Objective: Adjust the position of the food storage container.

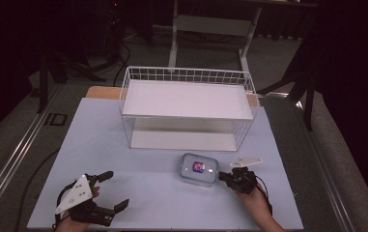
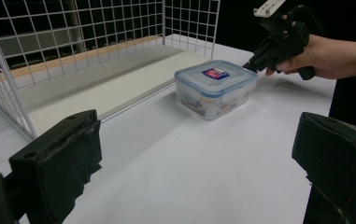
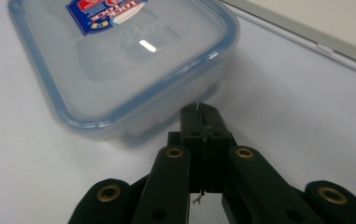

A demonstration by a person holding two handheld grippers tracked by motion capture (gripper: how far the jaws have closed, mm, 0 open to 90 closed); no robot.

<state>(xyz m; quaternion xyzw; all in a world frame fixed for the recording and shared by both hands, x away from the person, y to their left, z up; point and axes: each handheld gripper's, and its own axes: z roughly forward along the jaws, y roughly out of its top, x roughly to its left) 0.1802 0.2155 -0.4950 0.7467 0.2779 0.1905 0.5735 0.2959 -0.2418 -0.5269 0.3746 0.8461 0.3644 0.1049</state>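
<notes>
Right gripper view: right gripper jaws clenched empty, tips at the container's side.
Left gripper: jaws released, near the table's front-left corner.

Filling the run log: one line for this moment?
left gripper open, idle | right gripper shut, at box side | box on table, lid on

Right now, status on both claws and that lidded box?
Left claw open, idle on the near table. Right claw shut, empty, tips at the side of the clear plastic box with blue-rimmed lid. White wire basket stands behind the box.
</notes>
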